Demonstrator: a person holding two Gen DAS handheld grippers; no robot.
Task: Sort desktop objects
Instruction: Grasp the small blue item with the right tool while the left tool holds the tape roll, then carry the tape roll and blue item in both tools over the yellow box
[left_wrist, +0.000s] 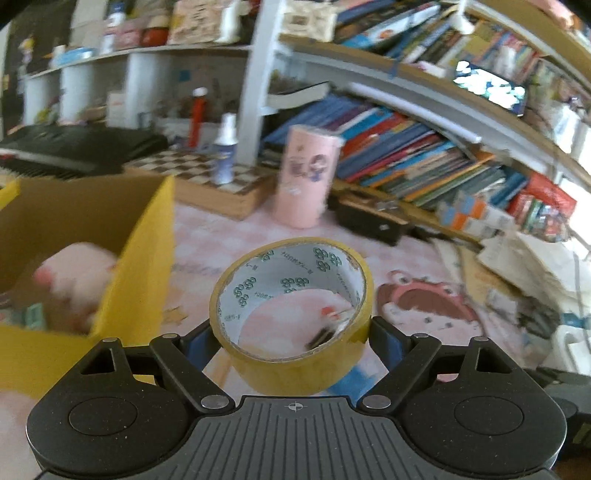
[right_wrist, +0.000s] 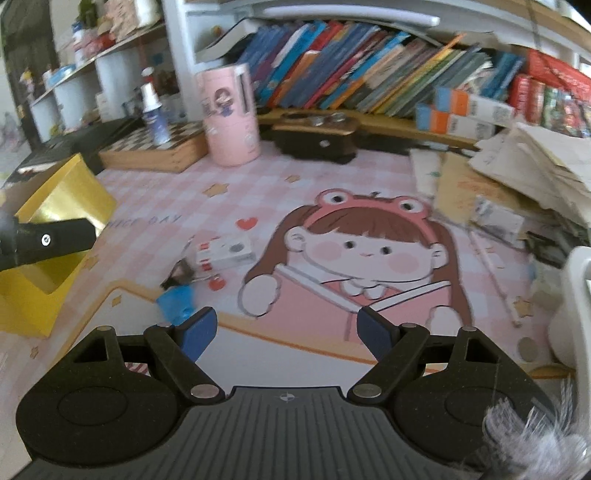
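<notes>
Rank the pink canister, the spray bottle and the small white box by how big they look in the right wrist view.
1. pink canister, clearly largest.
2 and 3. spray bottle and small white box look much alike in extent; the box lies nearer the camera, so no ranking between them.

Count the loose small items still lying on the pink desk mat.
3: a white rectangular box, a dark binder clip left of it, and a blue object nearest the open right gripper. Others may be hidden.
</notes>
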